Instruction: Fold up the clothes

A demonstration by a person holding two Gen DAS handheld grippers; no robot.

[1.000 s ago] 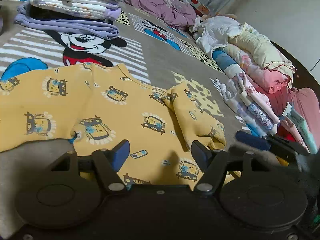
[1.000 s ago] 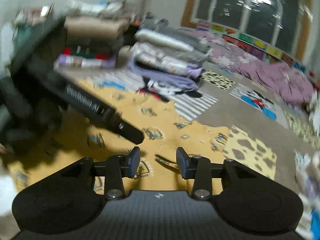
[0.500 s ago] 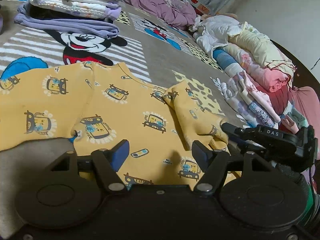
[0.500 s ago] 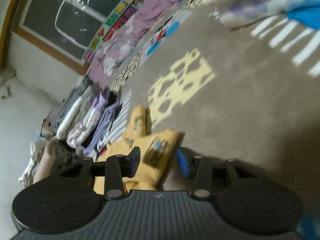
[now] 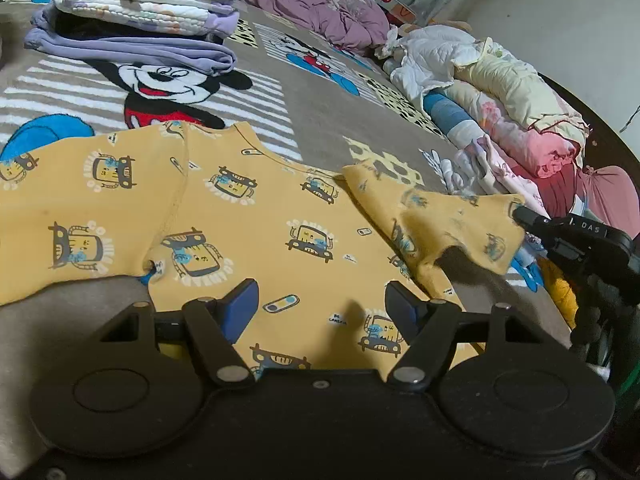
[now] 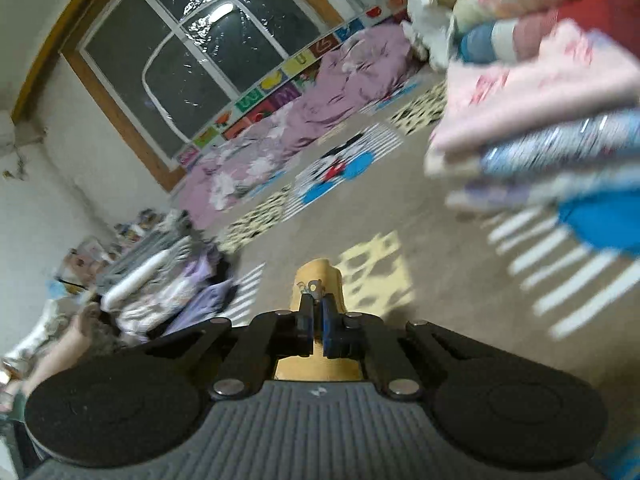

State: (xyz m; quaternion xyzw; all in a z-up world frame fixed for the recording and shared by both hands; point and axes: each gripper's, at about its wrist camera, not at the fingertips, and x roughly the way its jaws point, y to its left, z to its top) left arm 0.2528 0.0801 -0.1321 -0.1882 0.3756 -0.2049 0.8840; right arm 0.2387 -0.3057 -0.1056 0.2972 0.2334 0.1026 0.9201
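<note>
While my right gripper [image 6: 318,322] clamps the yellow shirt's sleeve [image 5: 448,224], my left gripper [image 5: 320,304] hangs released above the shirt's hem. Every fold is still ahead, I judge.

The left gripper [image 5: 320,304] hovers low with its jaws wide apart, nothing between the pads. The right gripper [image 6: 317,320] is rolled to one side, its jaws clamped together on a fold of yellow cloth [image 6: 316,280].

Ahead of your left gripper [image 5: 320,304], bare blanket [image 5: 320,116] beyond the yellow shirt [image 5: 248,216] is free to pass. Folded stacks [image 5: 136,12] block far left; heaped clothes [image 5: 512,120] and your right gripper [image 5: 520,213] crowd its right.
</note>
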